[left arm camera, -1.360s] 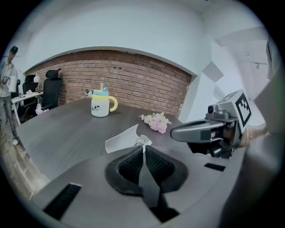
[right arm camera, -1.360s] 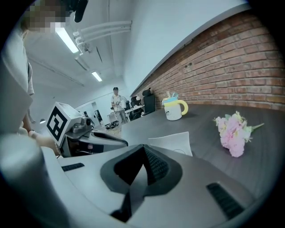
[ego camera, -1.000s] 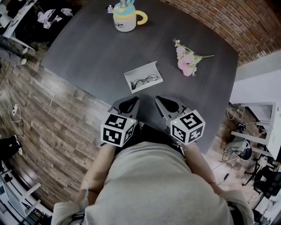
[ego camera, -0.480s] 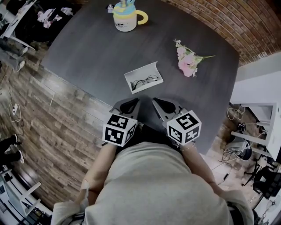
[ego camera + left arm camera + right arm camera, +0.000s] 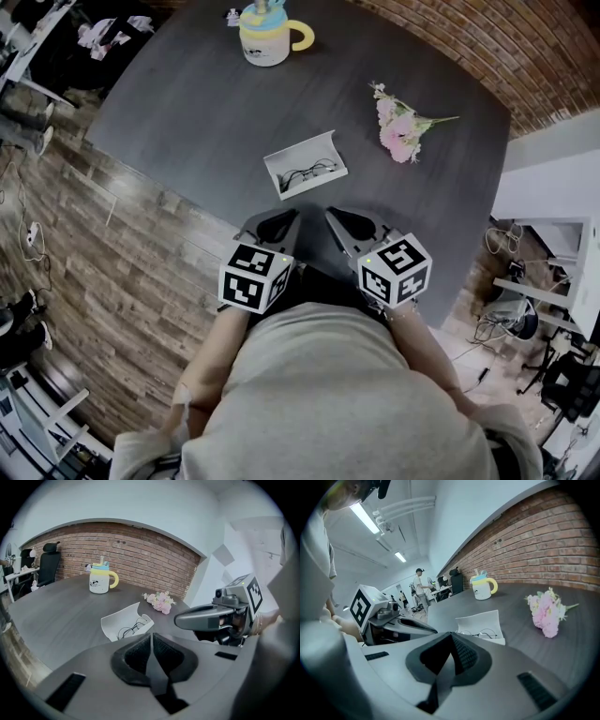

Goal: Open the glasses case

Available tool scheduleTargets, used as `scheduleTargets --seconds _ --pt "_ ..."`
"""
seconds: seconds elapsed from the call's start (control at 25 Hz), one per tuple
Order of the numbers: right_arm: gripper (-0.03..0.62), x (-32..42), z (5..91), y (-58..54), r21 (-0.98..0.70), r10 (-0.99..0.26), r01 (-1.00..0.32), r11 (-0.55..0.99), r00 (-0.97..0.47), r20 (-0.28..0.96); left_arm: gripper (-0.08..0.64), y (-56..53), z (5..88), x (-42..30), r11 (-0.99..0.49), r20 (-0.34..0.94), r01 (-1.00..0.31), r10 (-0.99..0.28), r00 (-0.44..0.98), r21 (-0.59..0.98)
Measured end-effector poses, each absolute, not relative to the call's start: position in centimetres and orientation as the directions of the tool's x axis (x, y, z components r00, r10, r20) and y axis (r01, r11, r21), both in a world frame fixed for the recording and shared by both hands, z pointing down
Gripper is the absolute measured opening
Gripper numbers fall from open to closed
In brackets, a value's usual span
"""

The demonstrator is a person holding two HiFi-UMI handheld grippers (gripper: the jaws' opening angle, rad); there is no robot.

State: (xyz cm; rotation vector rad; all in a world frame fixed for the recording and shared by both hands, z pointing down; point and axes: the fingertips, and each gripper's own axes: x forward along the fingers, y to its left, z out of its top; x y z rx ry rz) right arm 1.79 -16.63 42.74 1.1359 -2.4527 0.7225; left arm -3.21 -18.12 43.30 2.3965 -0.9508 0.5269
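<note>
The glasses case (image 5: 306, 166) lay open on the counter (image 5: 187, 112), just ahead of the left gripper (image 5: 151, 641) and right gripper (image 5: 451, 645), both pressed together and empty. Only the right gripper view showed a distant person (image 5: 420, 584).

We see dark grey table (image 5: 187, 112) | open white glasses case (image 5: 305, 164) near, ahead of both jaws | pink flower bunch (image 5: 398, 127) ahead-right | cream mug with yellow handle (image 5: 267, 37) farthest ahead
</note>
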Motion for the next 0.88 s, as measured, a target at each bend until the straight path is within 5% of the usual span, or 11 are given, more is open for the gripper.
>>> scheduleTargets --seconds 0.88 --pt "0.005 1.72 43.33 -16.70 -0.303 -0.593 -0.785 0.541 -0.611 0.524 0.034 -17.99 43.72 -2.86 -0.649 0.536 -0.690 -0.476 0.698 0.322"
